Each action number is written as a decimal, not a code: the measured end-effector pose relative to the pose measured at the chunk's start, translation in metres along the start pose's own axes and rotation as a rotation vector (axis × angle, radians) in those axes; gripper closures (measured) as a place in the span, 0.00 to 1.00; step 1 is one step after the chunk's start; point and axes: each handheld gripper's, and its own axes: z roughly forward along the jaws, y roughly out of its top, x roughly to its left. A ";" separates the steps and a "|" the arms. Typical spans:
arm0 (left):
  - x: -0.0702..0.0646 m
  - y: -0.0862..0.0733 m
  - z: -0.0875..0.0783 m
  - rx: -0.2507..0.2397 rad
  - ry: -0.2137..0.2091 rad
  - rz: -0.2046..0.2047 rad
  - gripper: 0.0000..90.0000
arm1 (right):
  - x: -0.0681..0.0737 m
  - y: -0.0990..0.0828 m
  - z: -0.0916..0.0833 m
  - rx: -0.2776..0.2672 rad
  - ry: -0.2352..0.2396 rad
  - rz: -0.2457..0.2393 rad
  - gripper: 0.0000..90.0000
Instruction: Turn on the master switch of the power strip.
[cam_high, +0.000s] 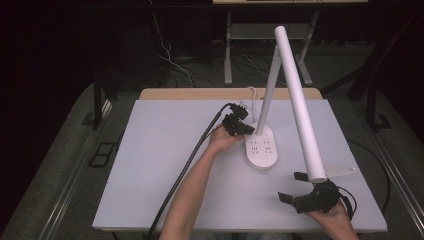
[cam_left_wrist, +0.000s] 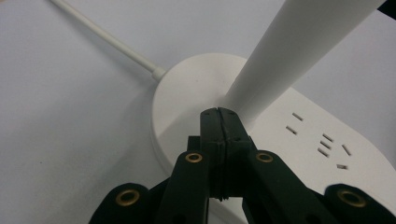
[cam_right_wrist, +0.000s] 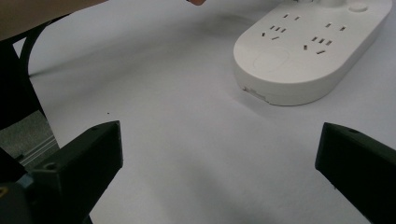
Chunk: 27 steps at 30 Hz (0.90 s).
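A white desk lamp stands mid-table: an oval base (cam_high: 260, 148) with sockets, a slanted stem (cam_high: 267, 92) and a long tubular head (cam_high: 301, 107) that reaches toward the front right. My left gripper (cam_high: 245, 129) is shut with nothing between its jaws. Its tips (cam_left_wrist: 218, 113) sit on or just above the round end of the base (cam_left_wrist: 187, 88), right at the foot of the stem (cam_left_wrist: 289, 51). My right gripper (cam_high: 291, 186) is open near the front right edge, under the head's tip. It (cam_right_wrist: 222, 140) faces the socket end of the base (cam_right_wrist: 299, 56) across bare table.
The lamp's white cord (cam_left_wrist: 107, 39) runs off the base's far end toward the table's back. My left gripper's thick black cable (cam_high: 187, 165) crosses the table to the front edge. A white three-cornered piece (cam_high: 342, 171) lies at the right. The left half of the table (cam_high: 150, 160) is bare.
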 end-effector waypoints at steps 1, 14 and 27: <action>0.000 0.000 -0.001 0.009 0.002 0.013 1.00 | 0.000 0.000 0.000 -0.001 0.001 0.000 0.00; 0.003 -0.001 0.002 0.012 -0.025 -0.029 1.00 | 0.001 0.000 -0.001 -0.003 -0.001 -0.002 0.00; 0.008 -0.003 0.002 0.036 -0.062 -0.058 1.00 | 0.000 0.000 -0.003 -0.008 -0.003 0.000 0.00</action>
